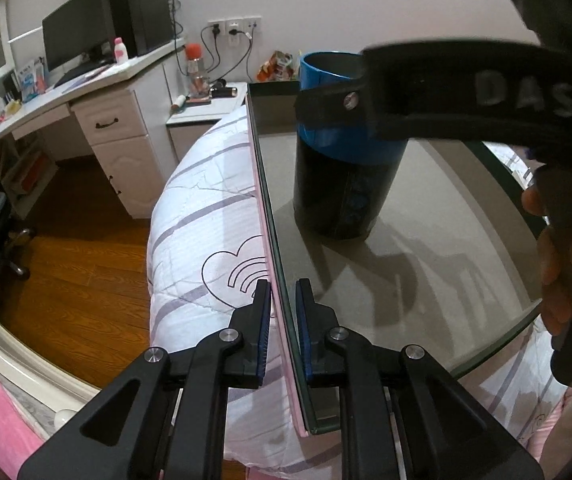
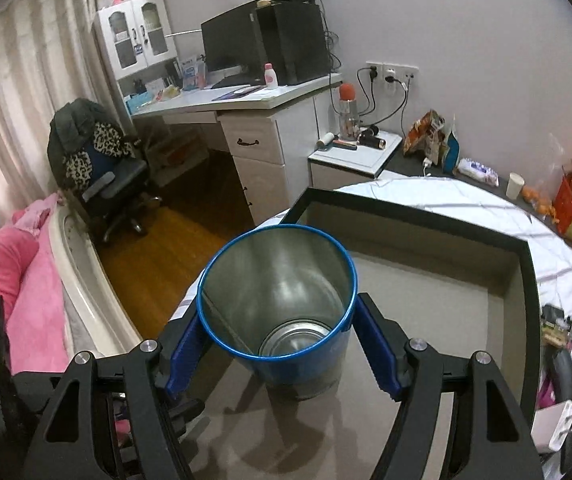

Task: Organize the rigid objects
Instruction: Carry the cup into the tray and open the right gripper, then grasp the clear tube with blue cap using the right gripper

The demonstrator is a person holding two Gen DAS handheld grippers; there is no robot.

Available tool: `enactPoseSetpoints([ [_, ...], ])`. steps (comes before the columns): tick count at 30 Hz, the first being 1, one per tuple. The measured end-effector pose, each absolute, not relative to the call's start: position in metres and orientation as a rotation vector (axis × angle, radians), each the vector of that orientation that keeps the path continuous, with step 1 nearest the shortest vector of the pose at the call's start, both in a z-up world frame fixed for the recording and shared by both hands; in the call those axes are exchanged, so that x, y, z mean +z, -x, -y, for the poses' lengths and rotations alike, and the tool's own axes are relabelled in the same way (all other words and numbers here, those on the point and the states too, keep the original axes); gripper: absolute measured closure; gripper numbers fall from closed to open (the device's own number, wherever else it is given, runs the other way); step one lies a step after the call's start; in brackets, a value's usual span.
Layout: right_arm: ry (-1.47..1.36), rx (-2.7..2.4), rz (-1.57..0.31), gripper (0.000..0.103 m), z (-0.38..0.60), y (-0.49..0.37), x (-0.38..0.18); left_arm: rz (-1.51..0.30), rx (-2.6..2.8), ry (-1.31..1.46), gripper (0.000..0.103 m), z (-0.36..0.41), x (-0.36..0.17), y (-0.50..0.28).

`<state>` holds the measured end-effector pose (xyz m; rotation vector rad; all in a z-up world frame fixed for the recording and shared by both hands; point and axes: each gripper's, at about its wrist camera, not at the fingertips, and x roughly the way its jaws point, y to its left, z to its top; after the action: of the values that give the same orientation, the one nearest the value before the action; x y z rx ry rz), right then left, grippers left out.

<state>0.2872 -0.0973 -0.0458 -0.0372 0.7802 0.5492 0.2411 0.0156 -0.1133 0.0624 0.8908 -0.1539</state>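
We have the open-topped blue-and-black metal tin (image 2: 282, 312), empty, light, rigid and slick, standing mid-frame on the shallow dark-rimmed tray (image 2: 526, 280), right gripper (image 2: 284, 354) spread around its upper wall, left gripper (image 1: 284, 328) pinching the tray's edge.

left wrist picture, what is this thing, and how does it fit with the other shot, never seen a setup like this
There is no robot here. A person holds a two-finger clamp in each hand, and each clamp carries a wide-angle camera looking along its fingers. The left wrist view shows the left gripper shut on the thin side wall of a shallow tray, which lies on a bed. The same view shows the person's hand on the other clamp. The right wrist view looks down into an empty blue can standing upright in the tray. The right gripper has one finger on each side of the can near its rim. Whether they already squeeze it is unclear.
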Motion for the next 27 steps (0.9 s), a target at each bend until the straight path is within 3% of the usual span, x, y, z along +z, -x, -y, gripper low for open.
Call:
enactPoseSetpoints([
  [2, 0.020, 0.556, -0.764, 0.023, 0.102, -0.283, -0.041, -0.890, -0.154, -0.054, 0.091, -0.017, -0.113, -0.241],
  [15, -0.010, 0.320, -0.555, 0.023, 0.186, -0.224, 0.009, -0.886, -0.147, -0.048, 0.091, -0.016, -0.111, -0.240],
  [27, -0.046, -0.001, -0.648, 0.023, 0.297, -0.189, -0.024, -0.890, -0.132, -0.060, 0.091, -0.015, -0.111, -0.240],
])
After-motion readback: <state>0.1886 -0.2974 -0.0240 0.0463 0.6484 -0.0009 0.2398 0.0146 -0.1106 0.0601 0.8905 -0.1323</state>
